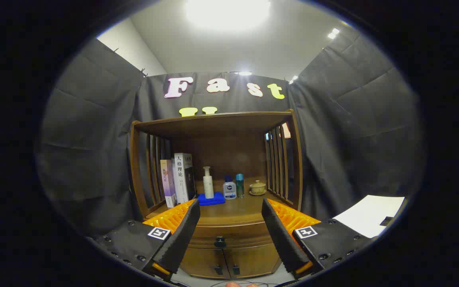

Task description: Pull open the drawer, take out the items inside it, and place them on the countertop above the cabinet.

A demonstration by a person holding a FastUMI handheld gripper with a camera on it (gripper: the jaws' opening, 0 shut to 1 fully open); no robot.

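Dark cloth booth, bright ceiling light at top of frame. Wooden cabinet (pixel 217 199) sits center, open shelf unit with slatted sides above its counter (pixel 237 213). On the counter, left to right: upright books (pixel 178 179), white pump bottle (pixel 208 182) standing on a blue cloth (pixel 211 199), small white bottle (pixel 229 189), teal bottle (pixel 240 185), lidded cup (pixel 257 187). Drawer (pixel 229 238) below the counter edge is closed, dark knob (pixel 220 241) between the fingers. Two cabinet doors (pixel 225 261) under it. White paper (pixel 369 215) lower right. Tool (pixel 231 223) at bottom of frame, fingers spread wide, gripping nothing, short of the drawer.
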